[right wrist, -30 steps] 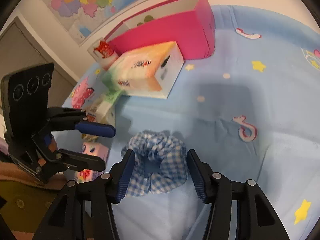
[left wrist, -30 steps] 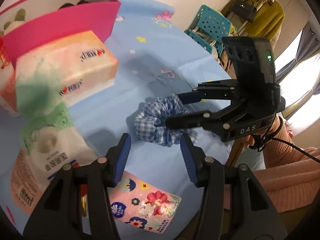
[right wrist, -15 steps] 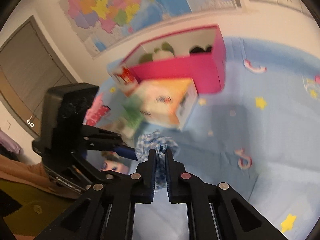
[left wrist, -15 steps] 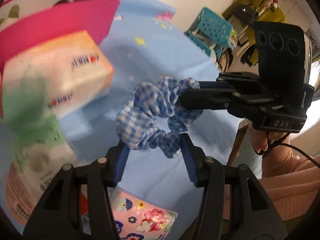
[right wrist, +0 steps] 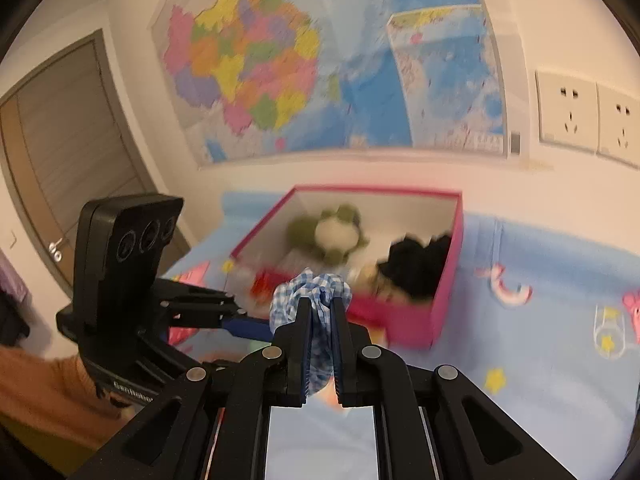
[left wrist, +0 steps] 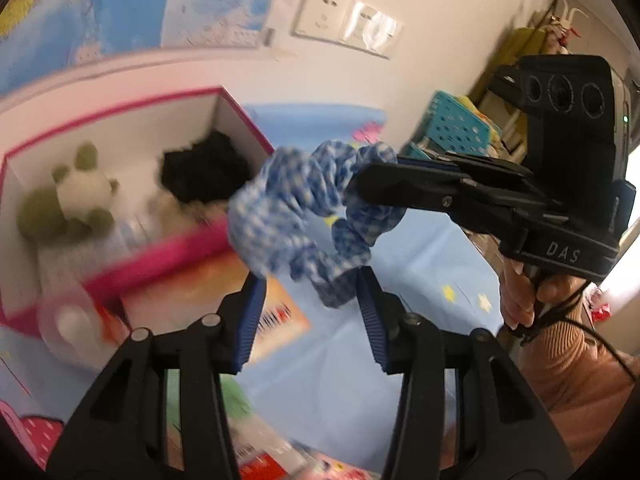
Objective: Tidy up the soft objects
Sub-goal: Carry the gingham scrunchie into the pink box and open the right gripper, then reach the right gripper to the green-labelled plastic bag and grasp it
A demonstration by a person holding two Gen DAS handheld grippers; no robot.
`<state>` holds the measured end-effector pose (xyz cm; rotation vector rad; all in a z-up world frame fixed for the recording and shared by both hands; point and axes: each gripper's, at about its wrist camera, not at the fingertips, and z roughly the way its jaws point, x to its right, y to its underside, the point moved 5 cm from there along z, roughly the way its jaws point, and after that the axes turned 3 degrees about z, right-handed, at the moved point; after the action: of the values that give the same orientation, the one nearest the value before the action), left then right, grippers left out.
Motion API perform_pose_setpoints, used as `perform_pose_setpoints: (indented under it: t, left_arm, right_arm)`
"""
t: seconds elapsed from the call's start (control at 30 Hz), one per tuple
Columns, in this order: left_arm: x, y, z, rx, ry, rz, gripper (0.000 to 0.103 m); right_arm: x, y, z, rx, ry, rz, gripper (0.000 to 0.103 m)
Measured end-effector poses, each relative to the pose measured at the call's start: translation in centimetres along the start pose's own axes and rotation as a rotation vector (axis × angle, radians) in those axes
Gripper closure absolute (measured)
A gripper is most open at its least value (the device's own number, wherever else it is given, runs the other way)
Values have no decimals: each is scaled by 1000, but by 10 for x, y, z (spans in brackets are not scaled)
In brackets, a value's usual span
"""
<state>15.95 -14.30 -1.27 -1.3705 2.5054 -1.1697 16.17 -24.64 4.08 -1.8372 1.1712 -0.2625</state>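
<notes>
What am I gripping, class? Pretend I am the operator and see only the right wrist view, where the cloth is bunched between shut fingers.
Observer: A blue-checked scrunchie, a whole ring pinched at one edge by the right gripper.
Operator: Is the other gripper helping?
Observer: No. The left gripper is open, and the scrunchie's lower end hangs between its fingertips.
Operator: What lies before the pink box?
Observer: An orange tissue box, just in front of the pink box.

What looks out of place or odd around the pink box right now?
Nothing damaged or spilled. The blue gingham scrunchie hangs in the air, pinched by the right gripper, not yet in the pink box. The left gripper is open beneath it.
</notes>
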Motion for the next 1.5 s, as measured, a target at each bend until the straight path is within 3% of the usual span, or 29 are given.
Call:
perform_pose_setpoints:
  t: [0.27, 0.63, 0.73, 0.83, 1.03, 1.3, 1.5]
  left_arm:
    - [-34, -36, 22, -15, -96, -52, 54]
    - [-55, -39, 49, -70, -192, -95, 54]
    - [-53, -37, 46, -63, -223, -57, 46]
    - [-52, -32, 38, -46, -234, -46, 44]
    - [-45, -26, 10, 20, -216, -37, 44]
    - [-36, 7, -48, 117, -167, -16, 44]
    - [-47, 47, -66, 119, -155, -67, 44]
  right_arm:
    - [27, -31, 36, -4, 51, 31, 95]
    - [61, -33, 80, -84, 128, 69, 91]
    - [69, -30, 87, -101, 171, 78, 83]
    - [74, -27, 83, -91, 187, 97, 67]
    - [70, -28, 58, -34, 222, 86, 66]
    - [29, -7, 16, -13, 98, 45, 61]
    - [-8, 34, 3, -69, -65, 44, 57]
